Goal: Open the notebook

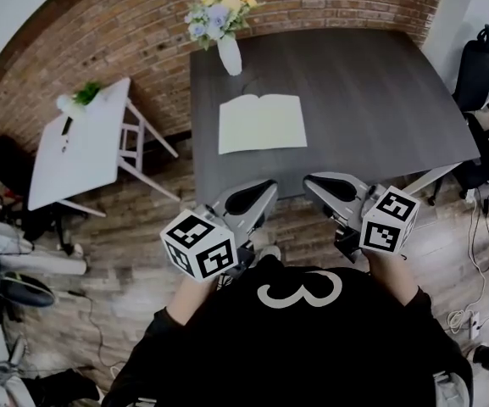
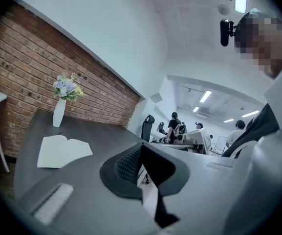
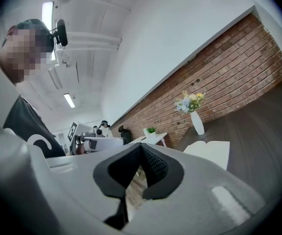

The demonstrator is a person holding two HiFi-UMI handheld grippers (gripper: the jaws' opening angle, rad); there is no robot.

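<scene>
Left gripper (image 1: 251, 199), right gripper (image 1: 336, 186) level, jaws together, before chest; notebook (image 1: 261, 124) spread.

L tongs (image 2: 141, 153) shut – empty, open notebook (image 2: 62, 152) on table (image 2: 101, 131), vase (image 2: 58, 112) behind

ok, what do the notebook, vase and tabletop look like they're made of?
Notebook: paper, with matte cream pages lying open.
Vase: likely glazed ceramic, smooth opaque white; could be plastic.
Tabletop: dark grey and matte, probably laminate or painted wood; no clear grain visible.
</scene>
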